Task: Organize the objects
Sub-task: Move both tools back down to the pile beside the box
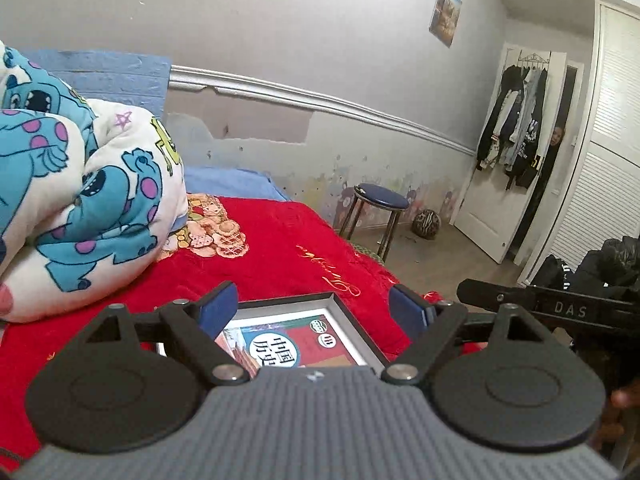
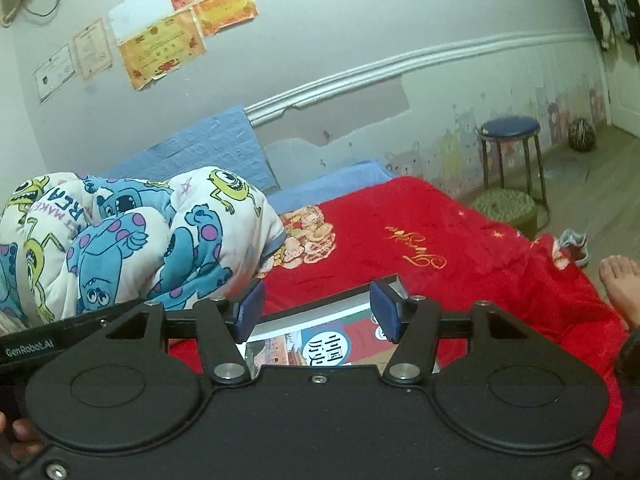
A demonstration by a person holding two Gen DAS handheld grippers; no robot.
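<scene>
A framed picture or book with a grey-and-white border and Chinese characters in a blue circle (image 1: pixel 280 340) lies flat on the red blanket (image 1: pixel 288 248). My left gripper (image 1: pixel 316 306) is open, its blue pads on either side above the frame's far edge, and holds nothing. In the right wrist view the same frame (image 2: pixel 320 340) lies under my right gripper (image 2: pixel 318 308), which is open and empty with pads spread over the frame's top edge. Most of the frame is hidden behind both gripper bodies.
A rolled cartoon-print quilt (image 1: pixel 80 200) sits on the bed to the left, also in the right wrist view (image 2: pixel 132 236). A blue stool (image 1: pixel 380 200) and a ball (image 1: pixel 426 222) stand on the floor by the wall. A bare foot (image 2: pixel 622 284) is at the bed's right.
</scene>
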